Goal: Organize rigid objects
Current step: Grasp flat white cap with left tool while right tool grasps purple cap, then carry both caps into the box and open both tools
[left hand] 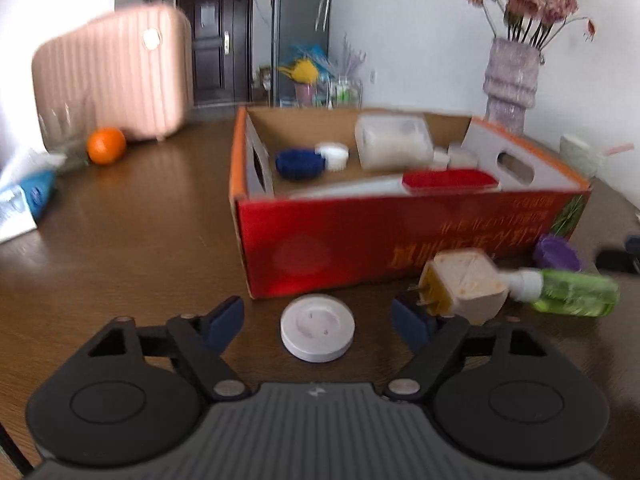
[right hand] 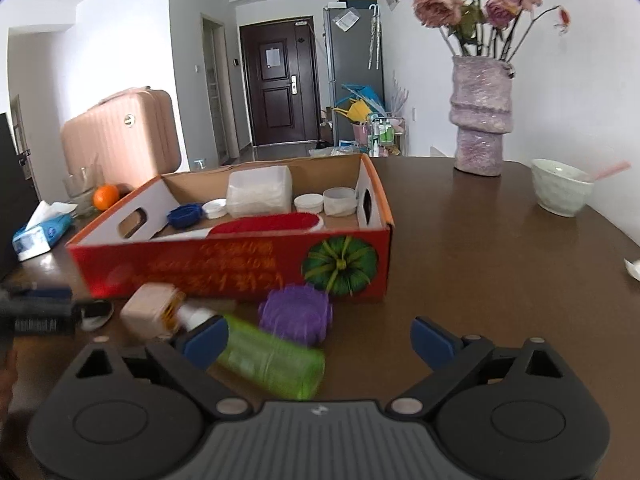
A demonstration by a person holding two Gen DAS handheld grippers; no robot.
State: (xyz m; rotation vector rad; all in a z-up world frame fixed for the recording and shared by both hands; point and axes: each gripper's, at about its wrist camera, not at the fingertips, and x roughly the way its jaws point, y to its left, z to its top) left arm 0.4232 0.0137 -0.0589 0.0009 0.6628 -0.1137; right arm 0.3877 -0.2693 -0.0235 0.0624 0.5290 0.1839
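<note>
A red cardboard box [left hand: 360,244] [right hand: 240,268] on the brown table holds a clear tub [left hand: 392,142], a blue lid [left hand: 298,164], white lids and a red-and-white item [left hand: 450,180]. In front of it lie a white round disc [left hand: 317,334], a beige plug adapter [left hand: 464,282] [right hand: 150,310], a green bottle [left hand: 572,292] [right hand: 272,360] and a purple ridged lid [right hand: 296,314]. My left gripper [left hand: 320,320] is open, its fingers on either side of the disc. My right gripper [right hand: 320,340] is open, just above the green bottle.
A pink suitcase [left hand: 112,80], an orange [left hand: 106,145] and a tissue pack [left hand: 28,200] stand at the left. A purple vase with flowers [right hand: 480,116] and a white bowl [right hand: 560,186] stand at the right. The other gripper's dark body [right hand: 36,312] shows at the far left.
</note>
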